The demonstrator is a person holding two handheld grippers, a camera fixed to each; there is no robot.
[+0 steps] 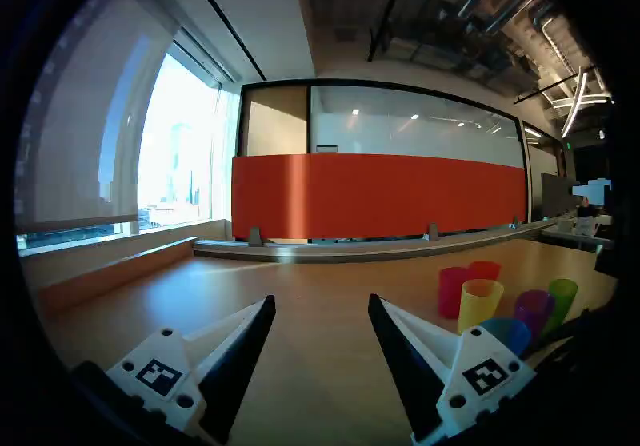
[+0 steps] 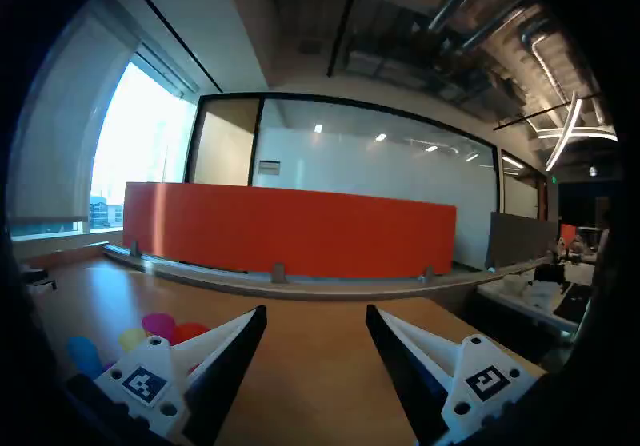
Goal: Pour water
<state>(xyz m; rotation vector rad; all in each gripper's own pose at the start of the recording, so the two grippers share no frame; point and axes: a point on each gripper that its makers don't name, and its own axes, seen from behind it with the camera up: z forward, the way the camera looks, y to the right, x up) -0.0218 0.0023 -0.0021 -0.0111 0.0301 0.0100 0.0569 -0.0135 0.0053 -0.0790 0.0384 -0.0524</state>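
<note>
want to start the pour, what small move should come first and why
Probably swing the left hand-held gripper right toward the yellow cup: its jaws stand open and empty, and the cups cluster just to its right.

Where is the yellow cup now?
In the left gripper view the yellow cup stands on the table at lower right, just in front of the red cups, with the purple cup to its right.

This is an office: ahead of the left gripper a long desk meets an orange divider, with a glass room behind it and a big window to the left.
</note>
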